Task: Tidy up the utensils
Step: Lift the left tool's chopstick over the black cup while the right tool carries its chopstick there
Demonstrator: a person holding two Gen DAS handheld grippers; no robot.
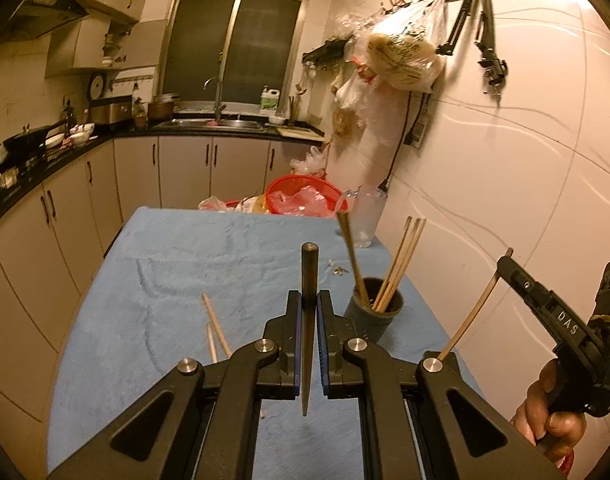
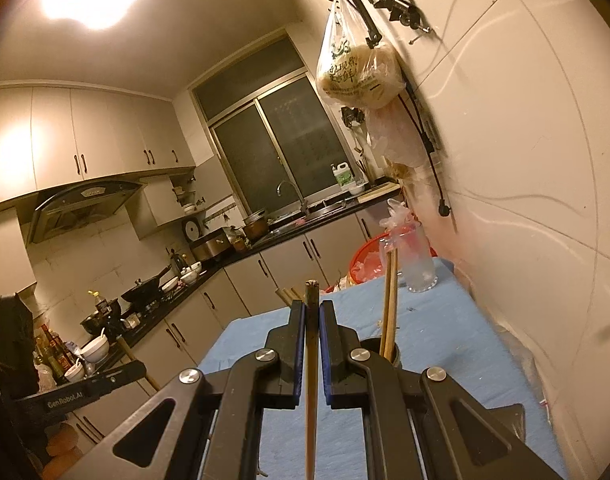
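Observation:
My left gripper [image 1: 309,298] is shut on a dark chopstick [image 1: 308,264] that points up and away over the blue-clothed table [image 1: 177,264]. A dark round holder [image 1: 375,314] with several chopsticks [image 1: 401,260] stands just right of it. Two loose pale chopsticks [image 1: 215,322] lie on the cloth to the left. My right gripper [image 2: 312,306] is shut on a brown chopstick [image 2: 312,294]; the holder [image 2: 395,354] sits partly hidden behind its right finger. In the left wrist view the right gripper [image 1: 504,259] hangs at the right with its pale chopstick [image 1: 473,312].
A clear glass [image 1: 365,216] and a red colander [image 1: 305,200] holding plastic stand at the table's far end. The tiled wall [image 1: 505,160] runs close along the right side. Cabinets and a cluttered black counter [image 1: 45,152] lie to the left. A bag [image 2: 357,76] hangs overhead.

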